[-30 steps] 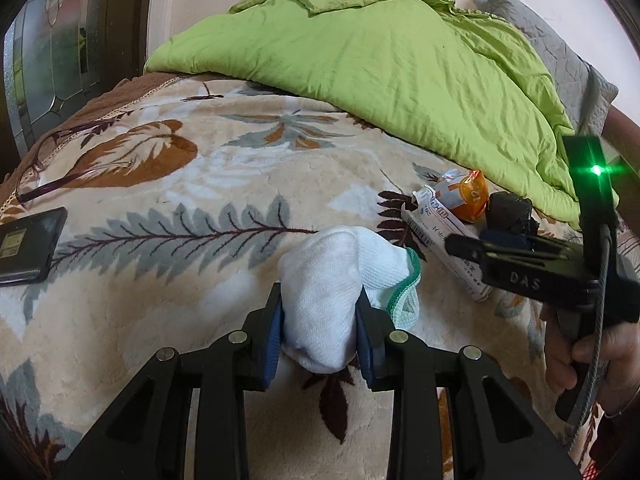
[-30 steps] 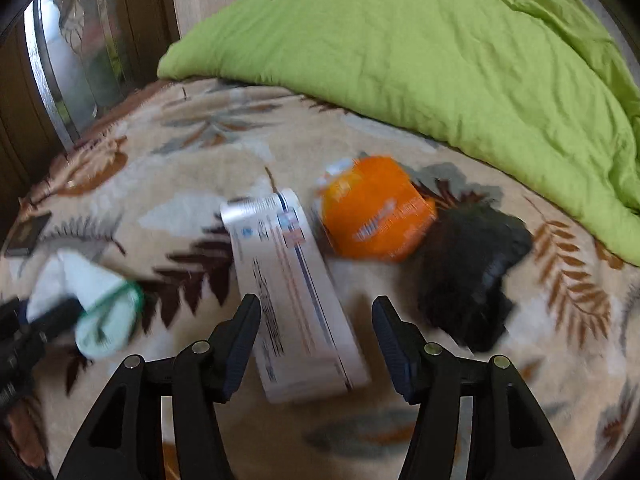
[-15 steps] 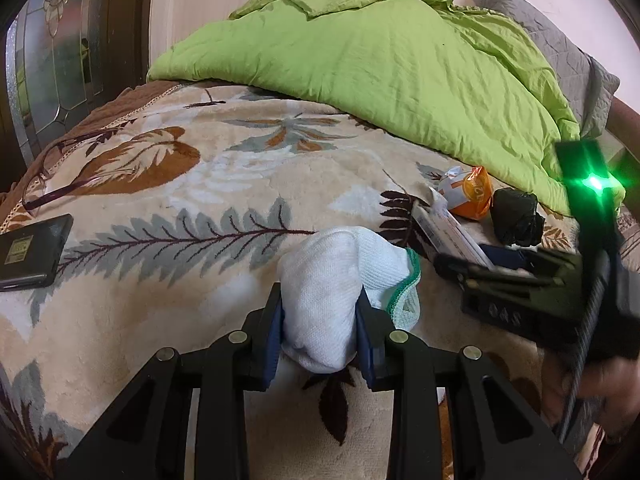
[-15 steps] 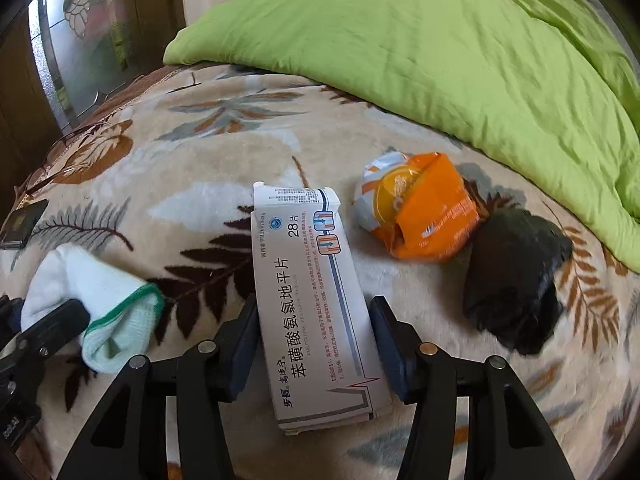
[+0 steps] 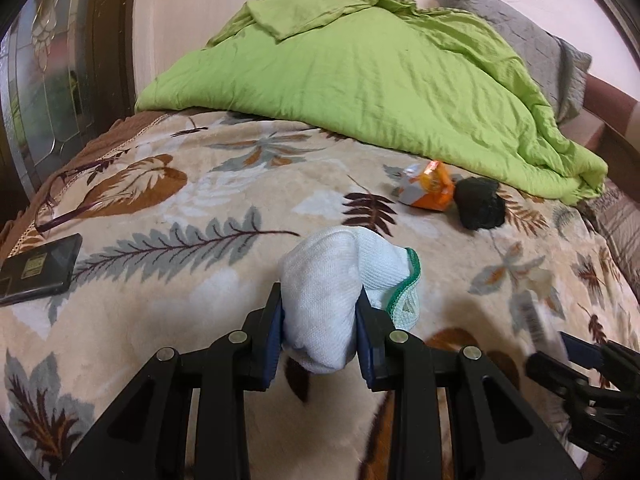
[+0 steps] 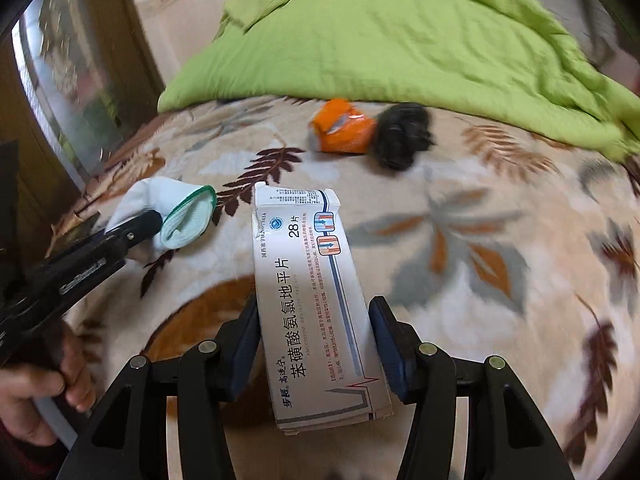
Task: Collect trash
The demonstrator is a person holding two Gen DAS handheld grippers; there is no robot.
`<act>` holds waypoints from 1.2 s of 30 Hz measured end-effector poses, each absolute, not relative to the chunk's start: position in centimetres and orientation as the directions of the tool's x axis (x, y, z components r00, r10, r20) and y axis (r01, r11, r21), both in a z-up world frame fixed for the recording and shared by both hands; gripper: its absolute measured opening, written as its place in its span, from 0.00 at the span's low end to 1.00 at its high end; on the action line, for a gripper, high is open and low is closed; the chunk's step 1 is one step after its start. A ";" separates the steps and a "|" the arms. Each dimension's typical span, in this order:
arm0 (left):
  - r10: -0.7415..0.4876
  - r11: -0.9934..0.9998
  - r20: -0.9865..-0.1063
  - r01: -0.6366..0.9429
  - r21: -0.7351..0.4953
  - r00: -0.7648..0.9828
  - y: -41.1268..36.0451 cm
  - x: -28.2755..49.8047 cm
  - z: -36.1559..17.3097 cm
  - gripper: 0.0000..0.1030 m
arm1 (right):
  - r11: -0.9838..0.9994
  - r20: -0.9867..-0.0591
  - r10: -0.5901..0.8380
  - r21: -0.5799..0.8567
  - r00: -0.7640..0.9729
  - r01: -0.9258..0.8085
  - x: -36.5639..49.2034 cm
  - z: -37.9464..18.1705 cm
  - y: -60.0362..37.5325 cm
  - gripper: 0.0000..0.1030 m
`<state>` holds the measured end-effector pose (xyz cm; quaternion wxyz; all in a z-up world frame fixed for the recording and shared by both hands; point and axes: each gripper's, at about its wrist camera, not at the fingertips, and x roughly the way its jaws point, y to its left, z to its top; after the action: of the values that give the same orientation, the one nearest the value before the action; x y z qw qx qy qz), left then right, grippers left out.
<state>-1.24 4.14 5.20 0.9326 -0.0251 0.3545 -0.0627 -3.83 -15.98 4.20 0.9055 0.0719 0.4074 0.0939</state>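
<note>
My left gripper is shut on a white sock with a green cuff, held just above the leaf-patterned blanket; the sock also shows in the right wrist view. My right gripper is shut on a white medicine box and holds it lifted off the bed, near the front right. An orange wrapper and a black crumpled bag lie side by side near the green duvet; the wrapper and the bag both appear in the right wrist view.
A bunched green duvet covers the far half of the bed. A black phone and a pair of glasses lie at the left edge. A glass-panelled door stands to the left.
My right gripper closed on the medicine box, lifted it off the blanket and pulled back toward the front right. My left gripper kept its hold on the sock.
</note>
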 end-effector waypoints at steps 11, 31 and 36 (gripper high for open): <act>-0.146 0.979 -0.652 0.204 0.013 0.744 0.2 -8.6 4.6 0.29 | 0.975 -0.660 0.152 0.223 0.735 -0.001 -11.7 5.8 -20.2 0.56; -0.146 0.965 -0.628 0.251 0.080 0.764 -1.4 -10.0 3.8 0.29 | 0.963 -0.637 0.136 0.265 0.759 0.049 -12.3 6.0 -22.1 0.57; -0.156 0.962 -0.624 0.260 0.078 0.766 -1.5 -9.9 3.9 0.29 | 0.965 -0.637 0.142 0.260 0.757 0.038 -11.8 5.9 -21.7 0.57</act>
<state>-9.91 -1.45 3.89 0.9362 0.0801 0.3236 -0.1112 -11.83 -21.72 5.88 0.9284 0.1296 0.3471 0.0281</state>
